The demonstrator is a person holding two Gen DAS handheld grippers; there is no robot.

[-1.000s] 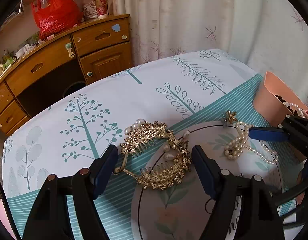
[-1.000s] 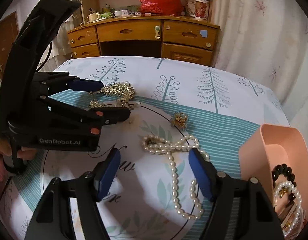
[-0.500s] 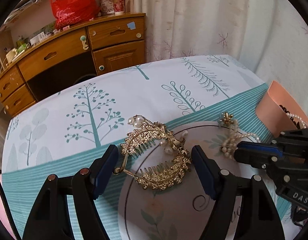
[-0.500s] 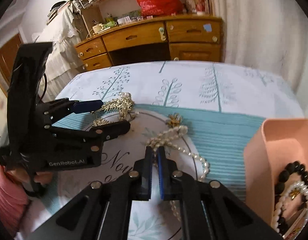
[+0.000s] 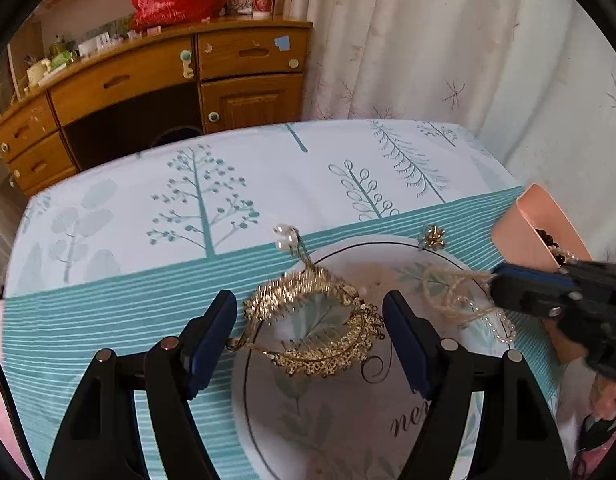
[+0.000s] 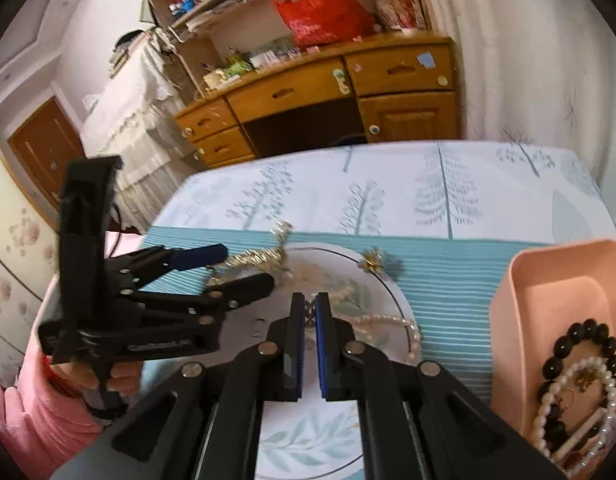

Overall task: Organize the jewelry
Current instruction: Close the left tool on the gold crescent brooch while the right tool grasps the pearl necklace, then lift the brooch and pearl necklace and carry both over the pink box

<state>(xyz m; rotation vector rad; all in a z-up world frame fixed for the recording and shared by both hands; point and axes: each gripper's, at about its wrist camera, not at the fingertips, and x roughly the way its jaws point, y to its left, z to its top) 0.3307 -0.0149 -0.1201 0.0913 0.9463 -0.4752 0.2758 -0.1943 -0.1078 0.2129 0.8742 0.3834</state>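
A gold hair comb (image 5: 328, 360) with pearl ends spans the gap between my left gripper's (image 5: 310, 304) blue pads. Both of its ends touch them and it hangs tilted over the round plate's (image 5: 348, 432) left rim. My right gripper (image 6: 308, 304) is shut on the pearl necklace (image 6: 388, 320). A few pearls show between the jaws, and the strand trails off to the right over the plate. From the left wrist view the right gripper (image 5: 496, 280) comes in at the right with the necklace (image 5: 456, 292) blurred below its tip. The right wrist view shows the left gripper (image 6: 243, 270) on the comb (image 6: 259, 258).
A small gold flower clip (image 5: 432, 236) lies at the plate's far rim. A pink box (image 6: 548, 280) at the table's right edge holds a black bead bracelet (image 6: 580, 344) and pearl pieces. A wooden desk (image 5: 147, 80) stands beyond the tree-print tablecloth (image 5: 267, 176).
My right gripper closed on the pearl necklace and rose, pulling the strand up off the plate. My left gripper rolled and rose slightly, and the comb between its pads tilted.
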